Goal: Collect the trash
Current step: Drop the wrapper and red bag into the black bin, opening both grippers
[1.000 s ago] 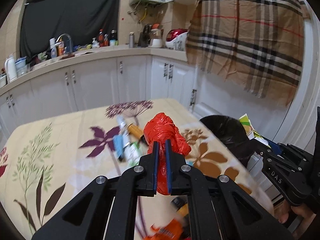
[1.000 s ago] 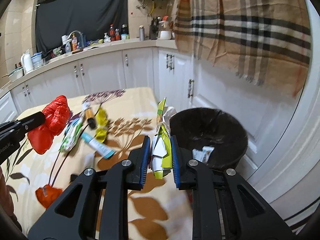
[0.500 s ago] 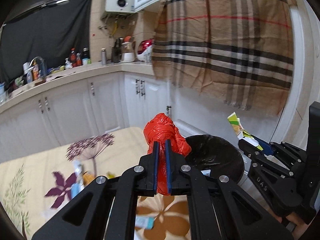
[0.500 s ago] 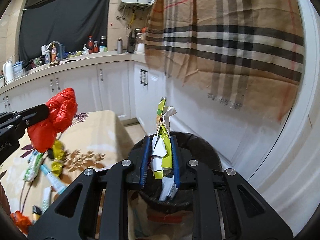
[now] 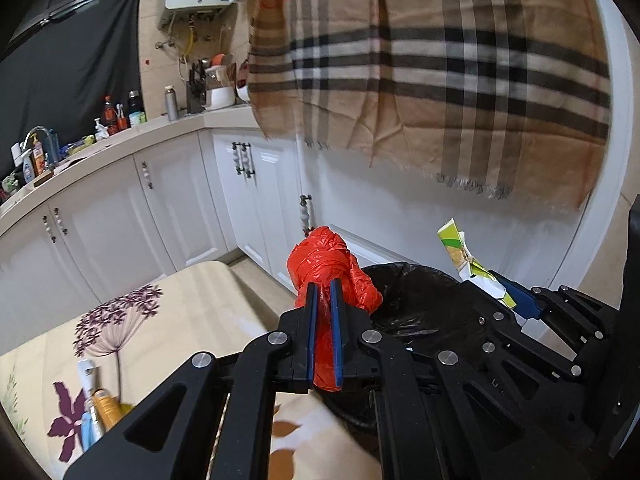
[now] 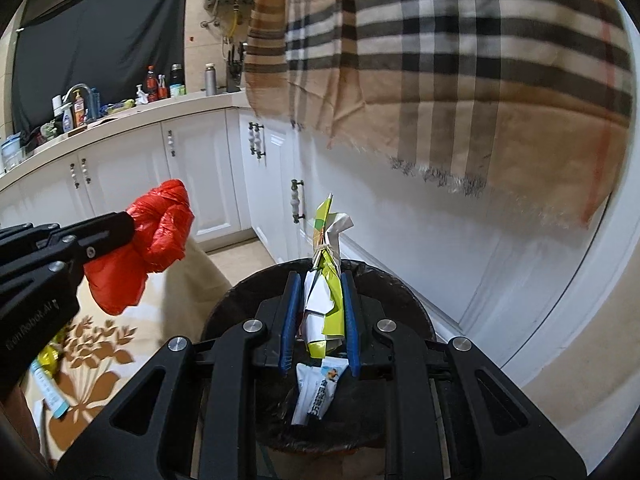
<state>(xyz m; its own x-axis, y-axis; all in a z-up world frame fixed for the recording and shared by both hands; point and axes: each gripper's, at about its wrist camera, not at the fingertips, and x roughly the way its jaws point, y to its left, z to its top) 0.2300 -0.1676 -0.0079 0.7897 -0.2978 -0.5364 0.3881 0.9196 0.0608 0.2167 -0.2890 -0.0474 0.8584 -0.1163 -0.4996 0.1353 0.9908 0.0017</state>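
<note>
My left gripper (image 5: 324, 292) is shut on a crumpled red plastic bag (image 5: 326, 264), held near the table's end, by the left rim of the black-lined trash bin (image 5: 416, 292). In the right wrist view the same red bag (image 6: 156, 236) hangs at the left in the left gripper. My right gripper (image 6: 318, 284) is shut on a crumpled green, yellow and white wrapper (image 6: 326, 280) directly above the open bin (image 6: 384, 280). That wrapper (image 5: 468, 256) shows at the right of the left wrist view. A white and blue packet (image 6: 316, 392) lies inside the bin.
The flowered tablecloth (image 5: 192, 320) ends beside the bin, with tubes and packets (image 5: 96, 404) on it. White cabinets (image 5: 120, 208) and a cluttered counter (image 5: 80, 140) run behind. A plaid cloth (image 5: 440, 72) hangs over the white wall above the bin.
Both grippers swung right from over the table to the bin, each keeping its grip. The right one now sits above the bin's mouth; the red bag has reached the table's end.
</note>
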